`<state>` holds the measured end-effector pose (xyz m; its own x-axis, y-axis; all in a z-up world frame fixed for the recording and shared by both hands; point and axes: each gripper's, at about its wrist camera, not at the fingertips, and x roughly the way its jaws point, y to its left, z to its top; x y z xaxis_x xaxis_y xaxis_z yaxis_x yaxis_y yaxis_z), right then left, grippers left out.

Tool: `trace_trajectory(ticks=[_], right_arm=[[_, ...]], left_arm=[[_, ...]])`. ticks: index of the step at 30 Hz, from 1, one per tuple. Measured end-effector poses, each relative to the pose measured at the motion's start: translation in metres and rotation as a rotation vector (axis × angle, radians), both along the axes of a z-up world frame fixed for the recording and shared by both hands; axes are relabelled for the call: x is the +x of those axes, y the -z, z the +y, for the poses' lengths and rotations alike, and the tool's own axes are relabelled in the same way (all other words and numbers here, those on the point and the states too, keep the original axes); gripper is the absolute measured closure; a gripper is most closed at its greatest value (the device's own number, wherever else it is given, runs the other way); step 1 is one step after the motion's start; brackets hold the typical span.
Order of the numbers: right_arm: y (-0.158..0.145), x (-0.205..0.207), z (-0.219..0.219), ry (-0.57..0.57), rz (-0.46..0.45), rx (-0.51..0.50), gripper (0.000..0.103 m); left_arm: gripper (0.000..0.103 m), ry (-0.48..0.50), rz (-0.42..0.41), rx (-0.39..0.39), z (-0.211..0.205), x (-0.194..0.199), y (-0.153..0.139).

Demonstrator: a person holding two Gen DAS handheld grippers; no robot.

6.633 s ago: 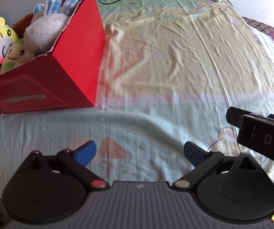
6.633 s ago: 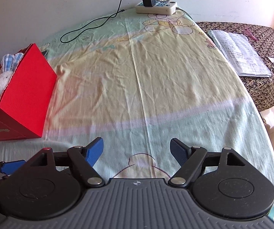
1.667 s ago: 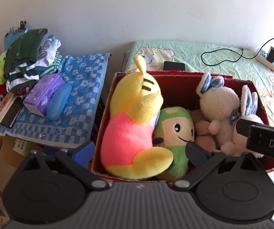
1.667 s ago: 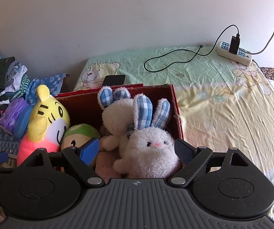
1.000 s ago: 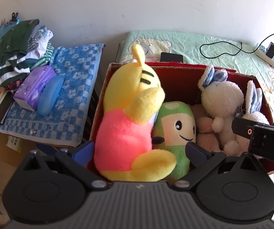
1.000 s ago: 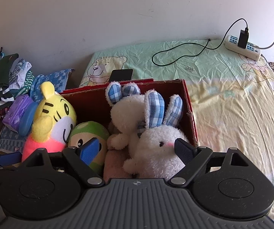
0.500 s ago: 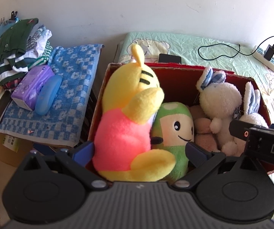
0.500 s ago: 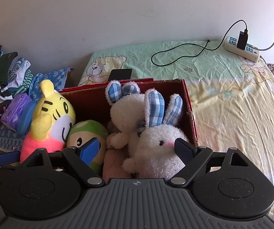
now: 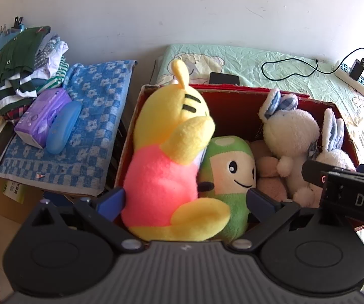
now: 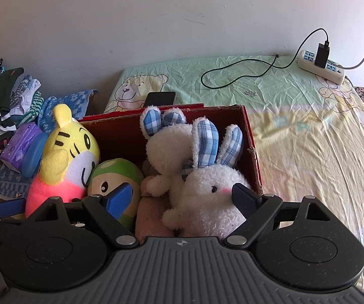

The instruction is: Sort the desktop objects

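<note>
Four plush toys (image 10: 207, 197) are seen packed in the red box (image 10: 251, 147); sorting is judged nearly done. Left claw (image 9: 185, 201) and right claw (image 10: 182, 197), at six o'clock, are spread wide, nothing held.

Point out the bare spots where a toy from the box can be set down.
The bedsheet right of the red box is bare up to the black cable and power strip. A phone lies behind the box. The box is packed with plush toys; the blue towel is mostly cluttered.

The right gripper (image 10: 182, 197), jaws apart, hangs over a red box (image 10: 251, 141) packed with a white rabbit (image 10: 207, 202), a second rabbit (image 10: 166, 149), a tiger (image 10: 65, 157) and a green doll (image 10: 116, 174).
</note>
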<state>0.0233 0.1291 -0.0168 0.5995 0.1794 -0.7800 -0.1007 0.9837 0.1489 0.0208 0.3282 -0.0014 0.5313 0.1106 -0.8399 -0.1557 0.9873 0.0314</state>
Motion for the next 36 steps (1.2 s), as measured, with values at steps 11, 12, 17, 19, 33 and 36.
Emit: trace_trajectory(ticks=[11, 12, 17, 19, 33, 36], right_arm=[[-0.003, -0.002, -0.002, -0.003, 0.0, 0.011, 0.015], [-0.004, -0.003, -0.002, -0.004, -0.001, 0.012, 0.015], [-0.007, -0.008, -0.003, -0.008, -0.007, 0.014, 0.015], [-0.01, -0.011, -0.006, -0.008, -0.009, 0.019, 0.015], [-0.012, -0.051, -0.021, 0.032, 0.002, 0.023, 0.015], [-0.009, -0.061, -0.021, 0.034, 0.009, 0.013, 0.015]], left_arm=[[0.002, 0.0, -0.001, 0.018, -0.004, -0.003, -0.008], [0.002, 0.003, -0.004, 0.021, -0.005, -0.004, -0.009], [0.002, 0.004, -0.004, 0.027, -0.009, -0.009, -0.011], [0.002, 0.002, -0.001, 0.022, -0.009, -0.012, -0.014], [0.002, 0.076, 0.017, 0.024, -0.036, -0.046, -0.015], [0.002, 0.083, 0.027, 0.021, -0.039, -0.055, -0.01]])
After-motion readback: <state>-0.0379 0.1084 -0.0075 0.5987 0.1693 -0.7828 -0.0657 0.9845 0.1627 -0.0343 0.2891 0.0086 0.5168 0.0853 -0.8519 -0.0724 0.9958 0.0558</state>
